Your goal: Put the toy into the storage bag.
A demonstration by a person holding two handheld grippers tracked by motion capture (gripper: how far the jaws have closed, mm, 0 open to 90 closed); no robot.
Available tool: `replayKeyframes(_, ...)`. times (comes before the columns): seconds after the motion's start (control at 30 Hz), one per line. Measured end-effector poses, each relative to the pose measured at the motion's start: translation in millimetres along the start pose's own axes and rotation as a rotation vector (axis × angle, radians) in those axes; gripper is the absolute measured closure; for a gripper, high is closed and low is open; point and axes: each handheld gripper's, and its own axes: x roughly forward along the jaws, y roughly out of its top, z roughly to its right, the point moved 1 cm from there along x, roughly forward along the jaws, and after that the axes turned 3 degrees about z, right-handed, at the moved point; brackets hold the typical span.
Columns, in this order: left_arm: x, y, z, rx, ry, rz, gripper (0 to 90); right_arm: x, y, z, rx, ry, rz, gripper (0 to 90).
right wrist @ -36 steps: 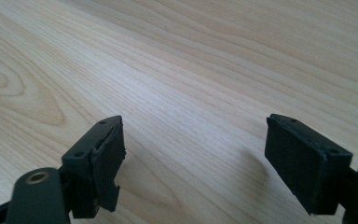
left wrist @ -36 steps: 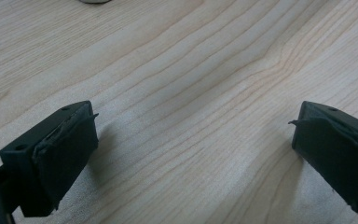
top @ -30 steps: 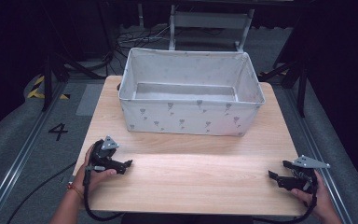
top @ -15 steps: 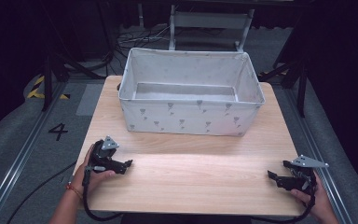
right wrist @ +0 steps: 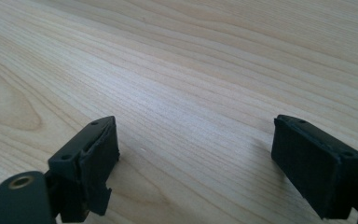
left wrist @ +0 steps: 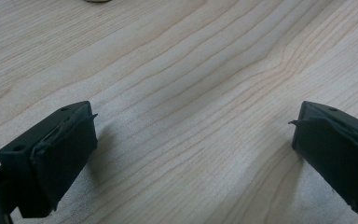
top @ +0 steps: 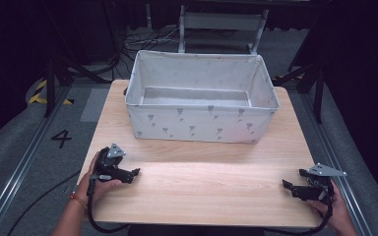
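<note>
We rest left gripper (top: 134, 173) on table (top: 202, 182), jaws wide apart, empty | fabric bin (top: 202, 101) stands at far centre, untouched, well apart from both | right gripper (top: 291, 186) rests likewise, jaws spread, empty | progress: nothing started, reach and grasp remain.

The table (top: 202, 191) is smooth, pale wood with wavy lines. The box (top: 202, 123) looks like soft white cloth. The black pads (left wrist: 65, 154) look dull and rubbery.
</note>
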Motion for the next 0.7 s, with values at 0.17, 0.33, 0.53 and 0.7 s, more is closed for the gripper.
replayKeyframes(0.17, 0.0, 0.0, -0.1, 0.001, 0.0, 0.0, 0.2, 0.1, 0.0, 0.0, 0.001, 0.0, 0.0, 14.7)
replayKeyframes(0.33, 0.1, 0.1, -0.9, -0.001, 0.007, 0.002, 0.2, 0.1, 0.0, 0.2, -0.001, -0.001, 0.0, 14.6)
replayKeyframes(0.53, -0.6, -0.6, 0.2, -0.028, 0.022, -0.003, 0.1, 0.1, 0.0, 0.2, -0.001, -0.001, -0.001, 14.7)
replayKeyframes(0.7, -0.8, -0.9, 0.8, -0.029, 0.037, 0.004, 0.1, 0.1, 0.0, 0.2, -0.001, -0.001, 0.0, 14.7)
